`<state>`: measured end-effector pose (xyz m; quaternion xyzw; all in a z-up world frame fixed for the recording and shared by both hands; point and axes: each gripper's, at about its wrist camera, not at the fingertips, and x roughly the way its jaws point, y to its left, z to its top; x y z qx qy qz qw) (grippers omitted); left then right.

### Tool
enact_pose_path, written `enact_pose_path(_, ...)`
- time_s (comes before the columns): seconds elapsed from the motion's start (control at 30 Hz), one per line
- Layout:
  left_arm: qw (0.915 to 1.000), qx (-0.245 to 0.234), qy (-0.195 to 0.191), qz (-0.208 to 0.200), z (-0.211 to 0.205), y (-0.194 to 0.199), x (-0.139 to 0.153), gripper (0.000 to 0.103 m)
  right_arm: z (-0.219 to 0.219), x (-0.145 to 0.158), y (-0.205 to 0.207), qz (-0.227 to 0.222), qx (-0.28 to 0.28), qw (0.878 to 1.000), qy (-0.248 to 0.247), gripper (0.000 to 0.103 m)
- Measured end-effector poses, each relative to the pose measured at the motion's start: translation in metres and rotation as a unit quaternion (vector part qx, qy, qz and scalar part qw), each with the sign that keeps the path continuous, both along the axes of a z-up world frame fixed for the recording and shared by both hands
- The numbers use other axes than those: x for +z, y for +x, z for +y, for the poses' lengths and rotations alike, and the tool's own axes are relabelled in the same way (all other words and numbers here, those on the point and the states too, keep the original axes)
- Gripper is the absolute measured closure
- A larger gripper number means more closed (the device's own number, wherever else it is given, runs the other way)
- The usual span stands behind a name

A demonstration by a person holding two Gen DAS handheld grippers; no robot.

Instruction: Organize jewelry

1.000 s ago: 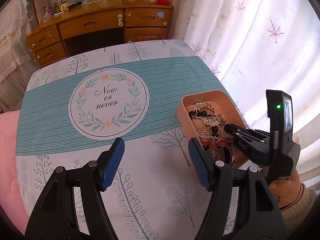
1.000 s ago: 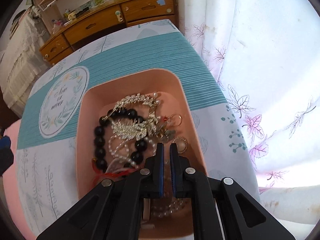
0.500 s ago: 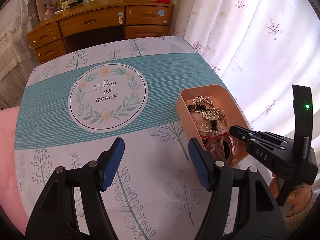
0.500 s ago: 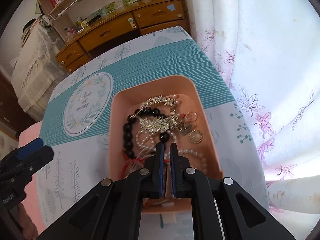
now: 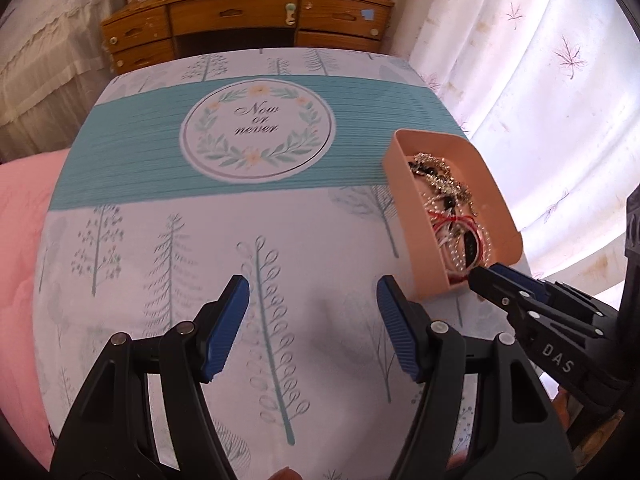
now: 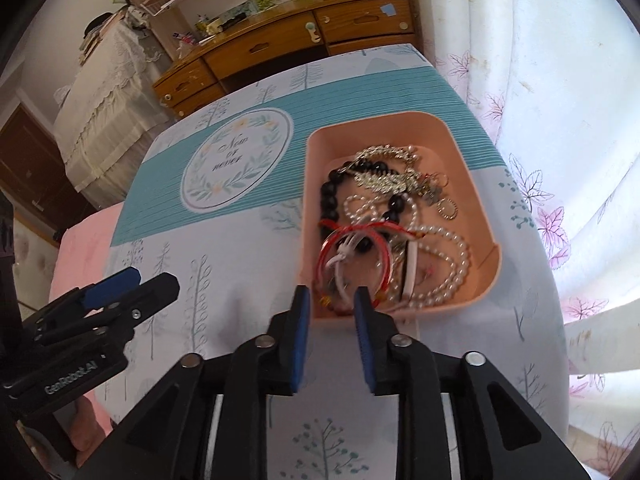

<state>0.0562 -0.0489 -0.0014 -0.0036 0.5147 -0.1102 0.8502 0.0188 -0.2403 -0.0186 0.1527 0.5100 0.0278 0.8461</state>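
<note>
Right wrist view: a pink tray (image 6: pixel 472 184) is seen on the table (image 6: pixel 240 264), near its right edge by the curtain (image 6: pixel 560 100). Tangled jewelry is held in the tray: a black bead bracelet (image 6: pixel 329 196), a pearl strand (image 6: pixel 452 264), a red bangle (image 6: pixel 386 268) and a silver leaf piece (image 6: pixel 384 180). The right gripper (image 6: pixel 331 312) is held at the tray's near rim, its jaws parted and nothing between them. The left gripper (image 5: pixel 312 316) is held over bare tablecloth left of the tray, jaws wide apart and nothing gripped.
</note>
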Motion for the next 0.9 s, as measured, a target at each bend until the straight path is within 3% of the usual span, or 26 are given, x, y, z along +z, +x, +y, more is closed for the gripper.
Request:
enact_pose_path(0.2, 0.9991, 0.032, 0.011, -0.025, 0.015, -0.039, 0.011, 0.039, 0.02, 0.018, -0.033, -0.017, 0.025, 1.0, -0.006, 0.072)
enact_pose_path(0.3, 0.9978, 0.047, 0.019, -0.042, 0.021, -0.056, 0.018, 0.039, 0.033, 0.031, -0.053, -0.039, 0.032, 0.998, -0.023, 0.063)
enact_pose_path(0.37, 0.9971, 0.052, 0.022, -0.05, 0.023, -0.064, 0.021, 0.039, 0.039, 0.039, -0.063, -0.052, 0.034, 0.998, -0.028, 0.048)
enact_pose_path(0.47, 0.9961, 0.058, 0.032, -0.059, 0.024, -0.073, 0.026, 0.039, 0.049, 0.051, -0.074, -0.073, 0.043, 0.995, -0.046, 0.037)
enact_pose_path(0.9, 0.9913, 0.076, 0.054, -0.094, 0.024, -0.096, 0.041, 0.039, 0.059, 0.066, -0.098, -0.089, 0.04, 0.994, -0.053, 0.036)
